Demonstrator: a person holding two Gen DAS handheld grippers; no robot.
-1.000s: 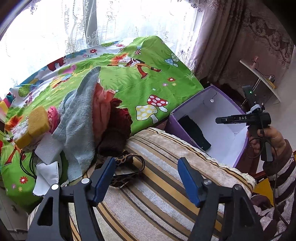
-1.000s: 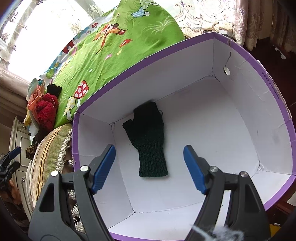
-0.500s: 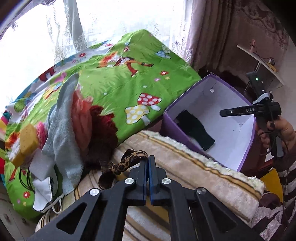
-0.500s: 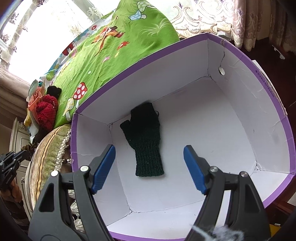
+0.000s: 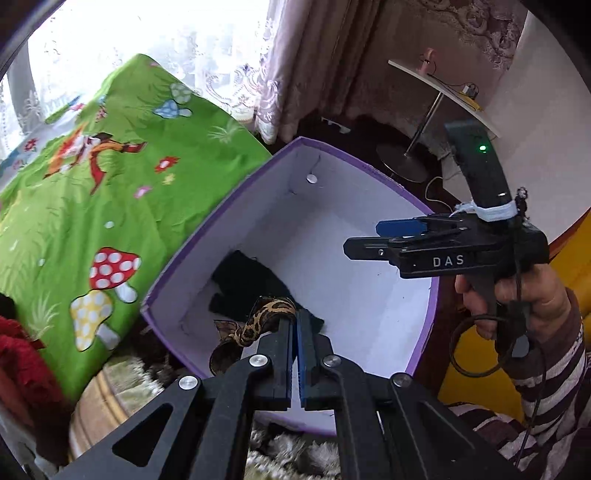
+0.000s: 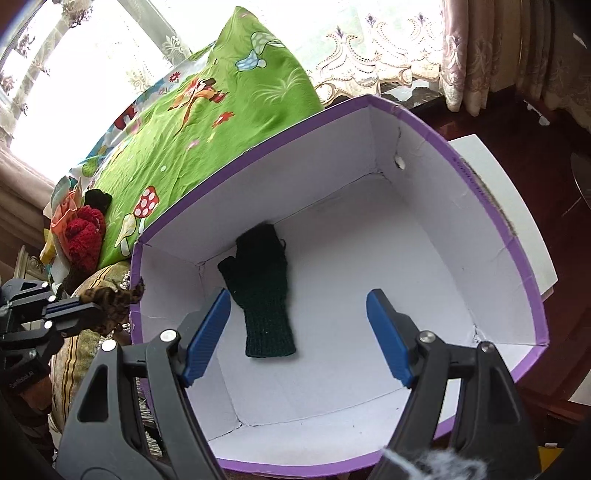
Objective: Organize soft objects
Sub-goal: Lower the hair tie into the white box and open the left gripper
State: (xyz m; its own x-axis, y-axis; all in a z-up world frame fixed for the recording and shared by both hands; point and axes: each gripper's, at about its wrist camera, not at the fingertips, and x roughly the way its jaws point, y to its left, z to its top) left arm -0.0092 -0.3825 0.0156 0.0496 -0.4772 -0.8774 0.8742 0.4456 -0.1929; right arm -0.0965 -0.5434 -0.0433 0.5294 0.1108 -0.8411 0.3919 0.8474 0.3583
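Pinched at the tips of the left gripper [image 5: 295, 328], whose jaws press together on it, the leopard-print band [image 5: 258, 325] trails leftward, its length running across the purple box [image 5: 424, 332] rim. It should clear that wall before release, landing beside the dark glove [image 6: 266, 291]. The right gripper [image 6: 295, 332] hangs spread and empty.

Window [image 5: 147, 33]: bright daylight, lace curtain [image 6: 369, 48]
Drapes [image 5: 332, 55]: mauve
Side table [image 5: 439, 88]: white, round
Floor [image 6: 535, 155]: dark
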